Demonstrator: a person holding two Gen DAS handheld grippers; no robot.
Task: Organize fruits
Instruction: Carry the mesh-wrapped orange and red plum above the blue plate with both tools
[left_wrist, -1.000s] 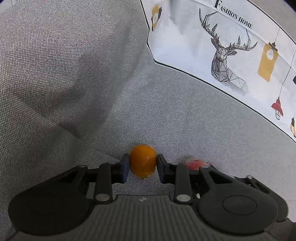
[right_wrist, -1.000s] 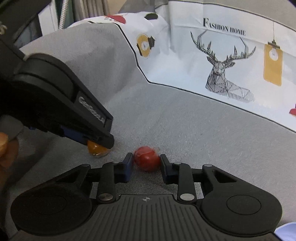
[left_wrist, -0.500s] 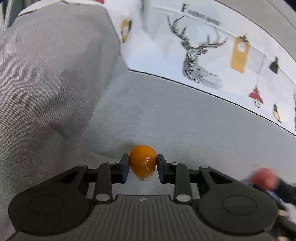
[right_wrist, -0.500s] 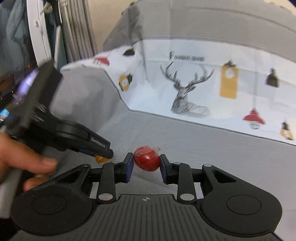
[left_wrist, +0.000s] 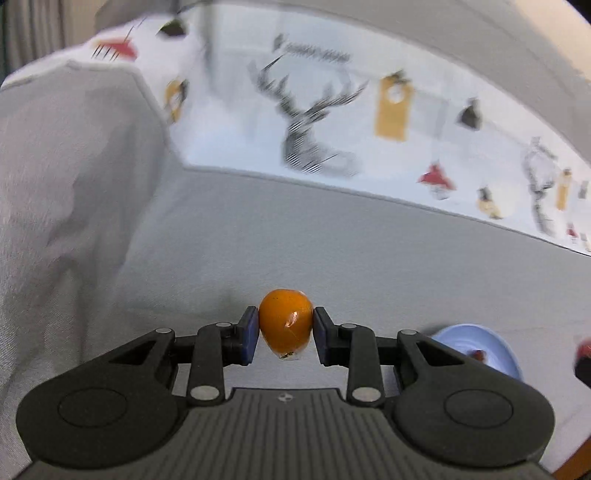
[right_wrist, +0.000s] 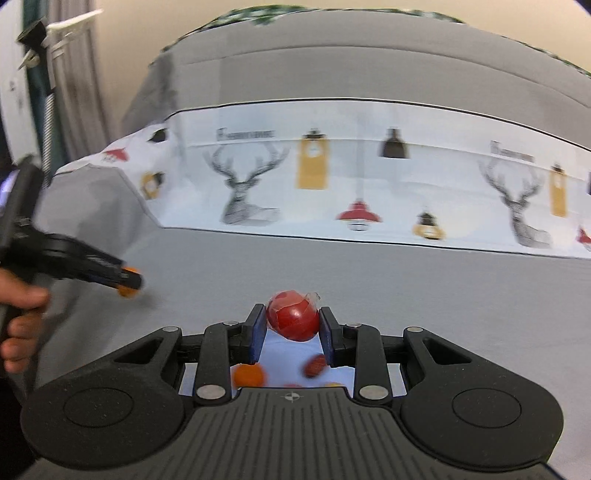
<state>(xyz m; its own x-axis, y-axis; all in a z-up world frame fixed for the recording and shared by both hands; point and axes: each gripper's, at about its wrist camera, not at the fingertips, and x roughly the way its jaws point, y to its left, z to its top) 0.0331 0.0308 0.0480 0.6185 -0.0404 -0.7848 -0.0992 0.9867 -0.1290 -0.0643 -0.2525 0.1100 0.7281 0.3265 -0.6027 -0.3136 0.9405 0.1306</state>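
1. Both grippers have risen off the grey sofa cushion (left_wrist: 332, 251) since a second ago, each carrying its fruit
2. Left gripper (left_wrist: 285, 334) pinches the orange fruit (left_wrist: 285, 325) between its pads, low centre of the left view
3. Right gripper (right_wrist: 293, 328) pinches the red fruit (right_wrist: 293, 319), low centre of its view, above a pale blue plate (right_wrist: 280, 354) holding other fruits
4. Deer-print cloth (right_wrist: 332, 177) spans the sofa back, mid-frame
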